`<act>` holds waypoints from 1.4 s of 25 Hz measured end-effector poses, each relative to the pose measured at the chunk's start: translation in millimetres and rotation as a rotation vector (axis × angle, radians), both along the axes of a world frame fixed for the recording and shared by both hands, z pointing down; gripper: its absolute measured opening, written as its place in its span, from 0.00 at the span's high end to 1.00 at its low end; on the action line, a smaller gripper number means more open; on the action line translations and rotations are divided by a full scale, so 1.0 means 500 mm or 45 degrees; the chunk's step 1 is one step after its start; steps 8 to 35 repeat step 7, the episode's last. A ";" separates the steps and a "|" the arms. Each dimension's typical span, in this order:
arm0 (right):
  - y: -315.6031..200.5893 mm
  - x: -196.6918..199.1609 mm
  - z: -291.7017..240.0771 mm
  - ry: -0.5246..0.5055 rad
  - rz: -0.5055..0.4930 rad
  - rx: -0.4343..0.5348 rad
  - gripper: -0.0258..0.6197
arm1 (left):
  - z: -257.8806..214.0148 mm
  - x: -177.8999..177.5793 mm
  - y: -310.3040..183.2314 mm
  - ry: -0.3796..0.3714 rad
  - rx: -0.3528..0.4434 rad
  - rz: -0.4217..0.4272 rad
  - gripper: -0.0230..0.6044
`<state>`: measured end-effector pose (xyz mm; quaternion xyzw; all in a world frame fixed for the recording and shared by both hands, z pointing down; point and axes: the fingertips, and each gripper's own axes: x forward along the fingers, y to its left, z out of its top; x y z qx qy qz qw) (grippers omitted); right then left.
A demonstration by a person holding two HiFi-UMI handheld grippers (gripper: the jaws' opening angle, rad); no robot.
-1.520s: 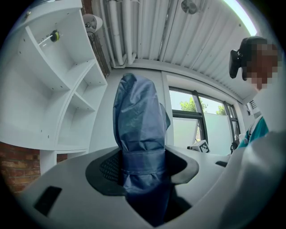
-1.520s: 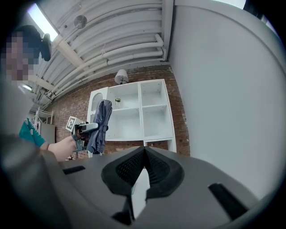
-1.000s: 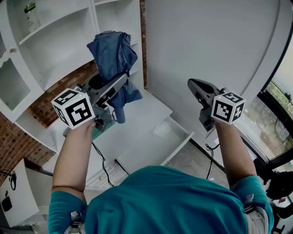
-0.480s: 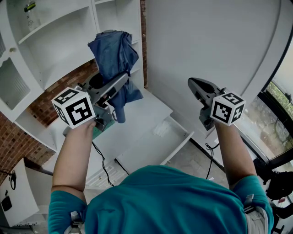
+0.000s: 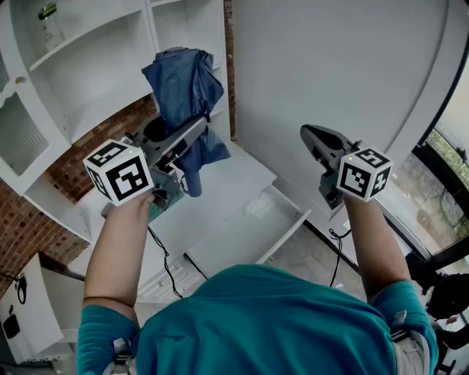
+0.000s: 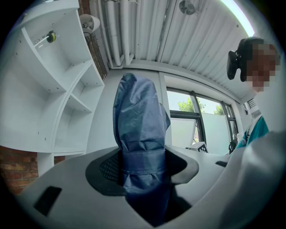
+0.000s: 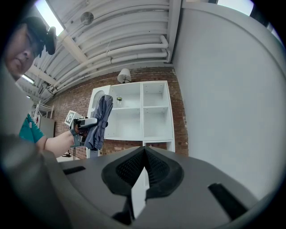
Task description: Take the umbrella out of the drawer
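No visible change since earlier.

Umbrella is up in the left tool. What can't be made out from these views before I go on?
- Umbrella, lower end: left gripper view, sunk behind the left tool's own body.
- Pale patch inside the drawer: head view, too blurred to name.
- Green-topped item in the white shelving: head view, too small to identify.
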<state>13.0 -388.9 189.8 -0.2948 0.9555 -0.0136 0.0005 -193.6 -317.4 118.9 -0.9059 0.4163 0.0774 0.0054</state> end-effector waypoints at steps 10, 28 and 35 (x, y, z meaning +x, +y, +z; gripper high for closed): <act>0.002 -0.004 0.001 0.007 -0.002 -0.004 0.93 | -0.003 0.001 0.003 -0.004 0.003 0.008 0.56; 0.002 -0.004 0.001 0.007 -0.002 -0.004 0.93 | -0.003 0.001 0.003 -0.004 0.003 0.008 0.56; 0.002 -0.004 0.001 0.007 -0.002 -0.004 0.93 | -0.003 0.001 0.003 -0.004 0.003 0.008 0.56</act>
